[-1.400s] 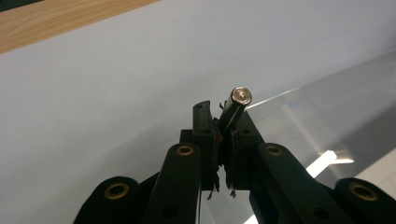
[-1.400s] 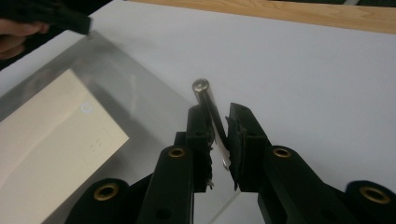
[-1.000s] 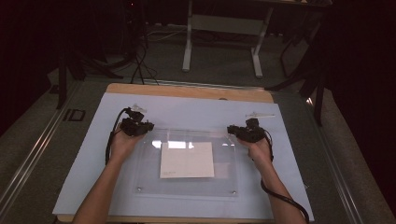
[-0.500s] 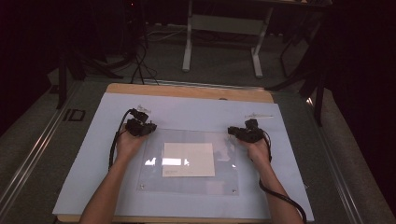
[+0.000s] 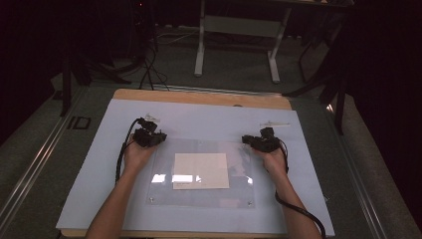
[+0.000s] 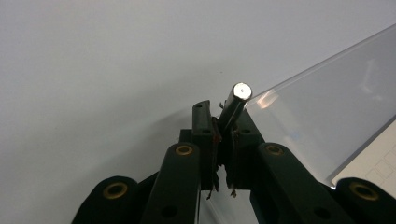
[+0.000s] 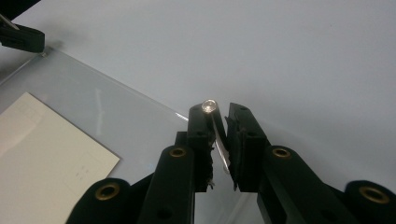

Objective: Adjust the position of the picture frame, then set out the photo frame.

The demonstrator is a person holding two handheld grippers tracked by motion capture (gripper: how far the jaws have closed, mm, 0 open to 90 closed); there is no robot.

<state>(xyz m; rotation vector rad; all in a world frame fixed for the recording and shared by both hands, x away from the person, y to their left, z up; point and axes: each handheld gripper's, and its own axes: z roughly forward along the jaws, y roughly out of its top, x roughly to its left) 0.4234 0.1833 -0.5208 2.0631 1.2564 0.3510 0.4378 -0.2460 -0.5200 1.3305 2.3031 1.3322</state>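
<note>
Left tongs [image 6: 223,140] and right tongs [image 7: 219,140] each pinching a corner post of the clear sheet [image 5: 199,199].
Paper [image 5: 200,171] lying underneath, on the bench [image 5: 199,117].

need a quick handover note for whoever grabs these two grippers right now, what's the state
Left gripper: shut on the metal standoff at the far left corner of the clear acrylic sheet.
Right gripper: shut on the far right corner of that sheet, by its standoff.
The sheet lies over the white paper on the pale blue mat; its near edge is by the person.
Done: both far corners gripped.
Left: probably lift or lower the sheet evenly, keeping the paper squared beneath.
</note>
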